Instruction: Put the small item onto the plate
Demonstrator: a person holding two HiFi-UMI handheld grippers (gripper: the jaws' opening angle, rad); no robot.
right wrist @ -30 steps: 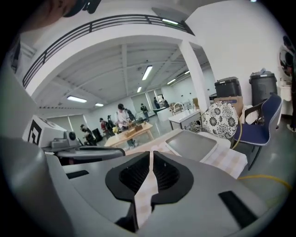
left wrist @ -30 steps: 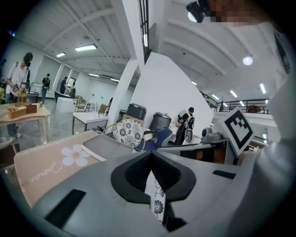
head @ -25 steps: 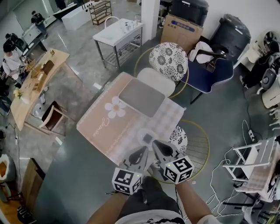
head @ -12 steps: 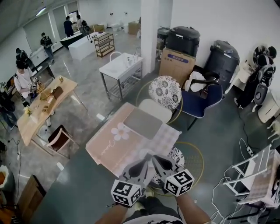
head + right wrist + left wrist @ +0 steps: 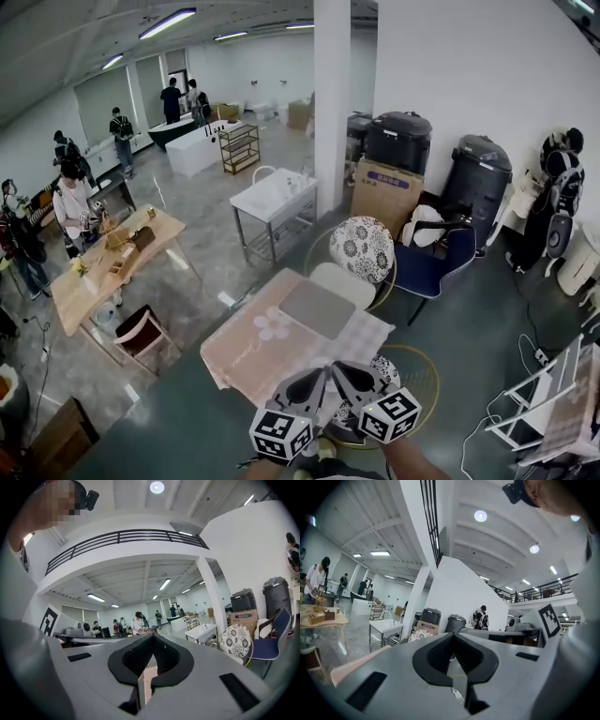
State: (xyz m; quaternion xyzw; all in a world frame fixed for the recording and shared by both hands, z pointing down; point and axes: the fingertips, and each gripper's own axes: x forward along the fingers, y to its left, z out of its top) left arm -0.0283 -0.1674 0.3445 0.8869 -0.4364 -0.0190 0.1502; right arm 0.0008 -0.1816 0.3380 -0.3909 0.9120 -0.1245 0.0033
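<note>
The left hand-held gripper [image 5: 314, 377] and right hand-held gripper [image 5: 342, 370] hover closed, empty, over the pink-clothed bench [image 5: 248, 352]. The small item and plate are not visible; locate them, then open before descending.

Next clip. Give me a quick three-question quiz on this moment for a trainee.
1. True or false: the right gripper grips a small item.
2. What lies on the pink tablecloth? A) a flat grey rectangle B) a laptop C) a bowl
3. Fill in: the jaws of the left gripper are ___.
Key: 1 false, its jaws are shut with nothing between them; 2 A; 3 shut.
</note>
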